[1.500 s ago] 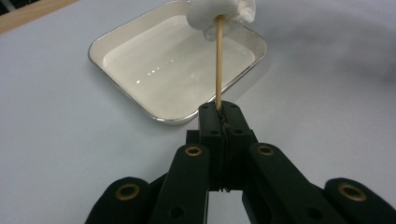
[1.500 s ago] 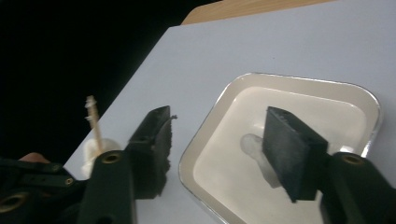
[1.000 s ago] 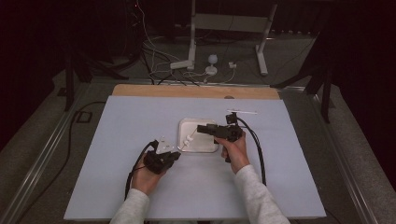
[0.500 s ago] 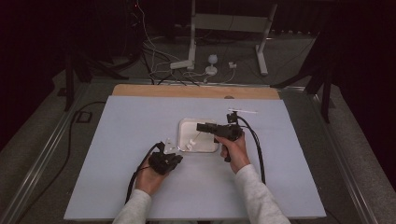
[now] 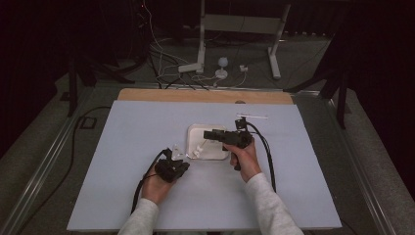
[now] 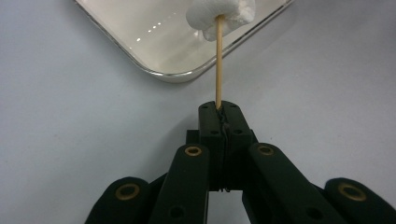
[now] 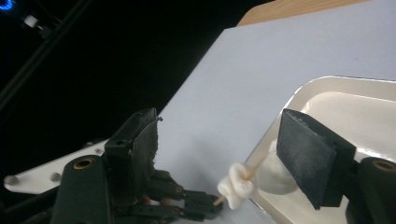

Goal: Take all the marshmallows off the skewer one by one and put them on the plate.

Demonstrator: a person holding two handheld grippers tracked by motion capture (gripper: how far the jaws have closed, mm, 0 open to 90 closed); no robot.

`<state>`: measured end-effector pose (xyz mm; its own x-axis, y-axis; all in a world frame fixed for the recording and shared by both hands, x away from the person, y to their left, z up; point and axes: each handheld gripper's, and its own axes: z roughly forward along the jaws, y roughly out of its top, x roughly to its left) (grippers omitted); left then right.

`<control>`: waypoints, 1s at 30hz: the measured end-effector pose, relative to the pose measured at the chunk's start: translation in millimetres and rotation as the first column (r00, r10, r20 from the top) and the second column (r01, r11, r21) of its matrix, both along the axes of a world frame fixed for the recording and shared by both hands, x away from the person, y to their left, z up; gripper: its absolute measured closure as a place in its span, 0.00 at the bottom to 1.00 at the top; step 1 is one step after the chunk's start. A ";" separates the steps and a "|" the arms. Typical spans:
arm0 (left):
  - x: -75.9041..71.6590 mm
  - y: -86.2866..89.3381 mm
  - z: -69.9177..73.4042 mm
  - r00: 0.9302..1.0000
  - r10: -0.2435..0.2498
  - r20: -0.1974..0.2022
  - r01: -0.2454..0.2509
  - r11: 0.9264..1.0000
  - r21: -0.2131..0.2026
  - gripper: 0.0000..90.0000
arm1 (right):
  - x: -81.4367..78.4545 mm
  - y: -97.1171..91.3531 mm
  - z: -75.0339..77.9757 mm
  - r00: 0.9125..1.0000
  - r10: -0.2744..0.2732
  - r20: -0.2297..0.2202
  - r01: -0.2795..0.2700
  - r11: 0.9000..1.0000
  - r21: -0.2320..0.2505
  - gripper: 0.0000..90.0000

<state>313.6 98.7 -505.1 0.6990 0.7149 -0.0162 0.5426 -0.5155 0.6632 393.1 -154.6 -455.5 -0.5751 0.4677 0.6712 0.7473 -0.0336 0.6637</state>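
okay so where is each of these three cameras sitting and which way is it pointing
High view: above the person's side, looking forward and down on the table; forearms, left gripper, right gripper.
Left gripper view: on that gripper, along shut jaws pinching a skewer.
Right gripper view: on that gripper, between open jaws toward the left gripper.
Shared: marshmallow and white tray.

- No readable text, label, brand, number or sign anywhere in these views.
- White tray [image 6: 154, 70]: plain, unmarked rim.
- Pale table cover [image 5: 147, 127]: blank.
- Black gripper links in the left gripper view: brass rivets, no lettering.
- Gear on the floor beyond the table: too small and dark for any print to be made out.
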 end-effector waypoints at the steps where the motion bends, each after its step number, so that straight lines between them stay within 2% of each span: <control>1: -0.1 1.0 0.9 1.000 0.002 0.002 -0.002 1.000 -0.004 1.00 | 0.0 0.2 -0.4 1.000 -0.002 -0.001 0.002 1.000 -0.008 0.31; 3: -0.5 2.8 3.2 1.000 0.003 0.007 -0.003 1.000 -0.019 1.00 | 0.3 0.8 -1.9 1.000 -0.004 -0.002 0.004 1.000 -0.031 0.31; 8: -3.6 1.2 6.0 1.000 -0.021 0.016 0.022 0.999 -0.043 1.00 | 1.1 2.3 -3.7 1.000 -0.012 -0.002 0.012 0.999 -0.042 0.30; 11: -4.3 -3.5 3.0 0.999 -0.036 0.007 0.037 0.999 -0.029 1.00 | 1.1 3.6 -3.9 1.000 -0.011 -0.006 0.011 0.999 -0.036 0.30; 14: -4.1 -6.9 0.4 0.999 -0.048 0.002 0.048 0.999 0.003 1.00 | 1.1 3.5 -3.4 1.000 -0.011 -0.007 0.011 1.000 -0.027 0.30; 17: -3.6 -7.8 -0.9 0.999 -0.038 -0.008 0.038 0.999 0.018 1.00 | 1.4 2.9 -2.5 1.000 -0.011 -0.009 0.011 1.000 -0.010 0.30; 22: -1.0 -4.0 -1.1 1.000 -0.007 -0.019 0.007 1.000 0.013 1.00 | 0.8 3.5 -2.1 1.000 0.007 -0.015 -0.007 1.000 -0.002 0.31; 25: -0.5 -2.1 -0.6 1.000 0.002 -0.015 -0.002 1.000 0.000 1.00 | 0.7 4.3 -3.0 1.000 0.004 -0.017 -0.005 1.000 -0.018 0.31; 27: -0.3 -0.6 0.0 1.000 0.009 -0.018 -0.009 1.000 -0.011 1.00 | 0.9 4.7 -3.9 1.000 -0.005 -0.015 0.004 0.999 -0.048 0.30; 30: 0.0 0.8 0.2 1.000 0.011 -0.019 -0.011 1.000 -0.013 1.00 | 1.5 4.2 -5.1 1.000 -0.012 -0.020 0.011 0.998 -0.056 0.30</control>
<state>313.6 99.5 -504.9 0.6905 0.7223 -0.0388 0.5611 -0.5009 0.6590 394.6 -150.4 -460.6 -0.5563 0.5109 0.6553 0.7601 -0.0058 0.6498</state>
